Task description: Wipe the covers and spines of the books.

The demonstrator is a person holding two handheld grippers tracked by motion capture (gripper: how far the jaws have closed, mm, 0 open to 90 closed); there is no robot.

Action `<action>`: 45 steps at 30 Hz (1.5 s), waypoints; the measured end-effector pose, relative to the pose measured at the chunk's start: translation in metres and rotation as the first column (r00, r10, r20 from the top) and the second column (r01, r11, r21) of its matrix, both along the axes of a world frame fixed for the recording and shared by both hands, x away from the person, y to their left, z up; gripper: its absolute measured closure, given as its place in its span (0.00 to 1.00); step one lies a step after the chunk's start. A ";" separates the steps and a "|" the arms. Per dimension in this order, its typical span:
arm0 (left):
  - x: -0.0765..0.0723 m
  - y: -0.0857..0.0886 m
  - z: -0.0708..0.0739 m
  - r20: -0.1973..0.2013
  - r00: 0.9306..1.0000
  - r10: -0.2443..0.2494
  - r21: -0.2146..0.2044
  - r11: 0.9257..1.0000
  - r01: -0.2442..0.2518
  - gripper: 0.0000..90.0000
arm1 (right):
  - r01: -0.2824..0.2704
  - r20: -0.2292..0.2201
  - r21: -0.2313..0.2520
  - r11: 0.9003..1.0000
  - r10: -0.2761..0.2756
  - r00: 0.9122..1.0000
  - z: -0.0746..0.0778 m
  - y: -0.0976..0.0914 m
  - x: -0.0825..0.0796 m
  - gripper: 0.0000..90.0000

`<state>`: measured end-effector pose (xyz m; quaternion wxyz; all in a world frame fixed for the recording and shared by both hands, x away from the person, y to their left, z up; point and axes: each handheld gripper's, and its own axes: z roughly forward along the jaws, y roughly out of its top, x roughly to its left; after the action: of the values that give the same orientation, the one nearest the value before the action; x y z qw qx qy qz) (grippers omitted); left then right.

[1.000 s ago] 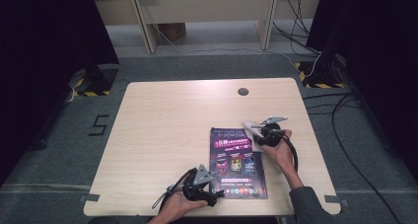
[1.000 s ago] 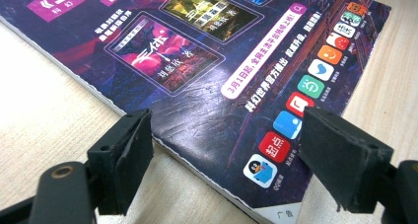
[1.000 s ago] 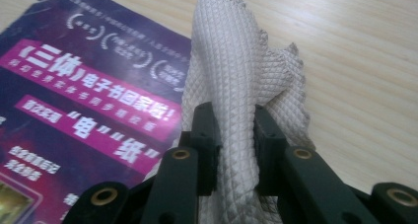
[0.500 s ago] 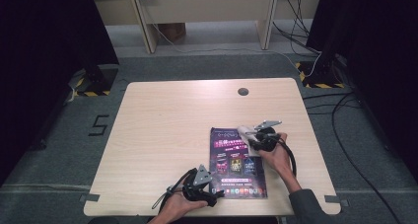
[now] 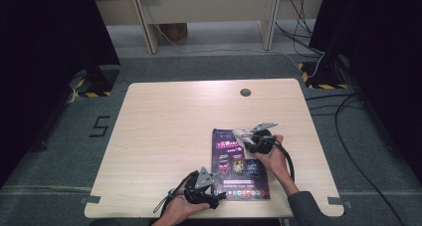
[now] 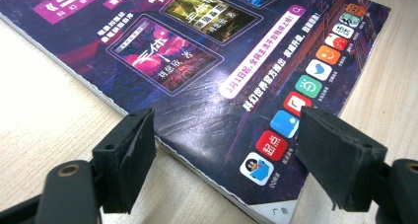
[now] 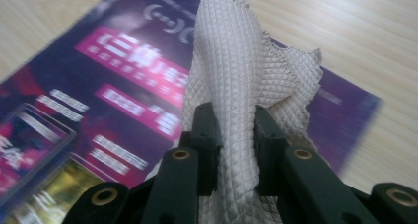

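Now my right gripper [image 7: 231, 135] pinches the white cloth [image 7: 236, 71] on the magazine's [image 5: 239, 161] top end. My left gripper [image 6: 226, 150] stands wide, astride its near corner, on the table [image 5: 164, 126].

Left tongs [image 6: 224, 160] agape, right tongs [image 7: 235, 135] clamped

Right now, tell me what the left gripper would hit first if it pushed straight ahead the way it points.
The left gripper would likely meet the near corner of the purple booklet first; its open fingers already straddle that corner. Whether they ride above the cover is unclear.
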<state>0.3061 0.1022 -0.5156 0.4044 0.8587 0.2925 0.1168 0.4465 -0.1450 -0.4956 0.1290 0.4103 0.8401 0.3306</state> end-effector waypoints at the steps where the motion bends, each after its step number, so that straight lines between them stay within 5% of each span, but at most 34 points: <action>1: 0.000 0.000 0.000 0.000 1.000 0.000 0.000 1.000 0.000 0.25 | -0.010 0.002 -0.002 1.000 0.010 1.000 0.000 0.006 0.000 0.85; 17: -0.003 0.001 0.000 0.002 1.000 0.001 -0.001 1.000 -0.001 0.26 | -0.177 0.003 0.025 0.984 0.177 0.984 -0.003 0.070 -0.016 0.84; 31: -0.004 0.007 0.003 -0.042 0.999 0.002 -0.003 1.000 -0.002 0.25 | -0.145 0.001 0.022 0.989 0.145 0.989 -0.003 0.059 -0.014 0.84; 40: -0.008 0.014 0.007 -0.051 0.999 0.002 -0.005 1.000 -0.003 0.25 | -0.228 -0.001 0.019 0.973 0.228 0.974 -0.003 0.080 -0.031 0.84; 45: -0.012 0.016 0.008 -0.049 0.999 0.003 -0.004 1.000 -0.003 0.25 | -0.225 -0.007 0.028 0.974 0.226 0.974 -0.003 0.079 -0.031 0.84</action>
<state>0.2937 0.1179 -0.5079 0.3986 0.8601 0.3036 0.0959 0.4152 -0.0661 -0.4984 0.0809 0.3157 0.8774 0.3521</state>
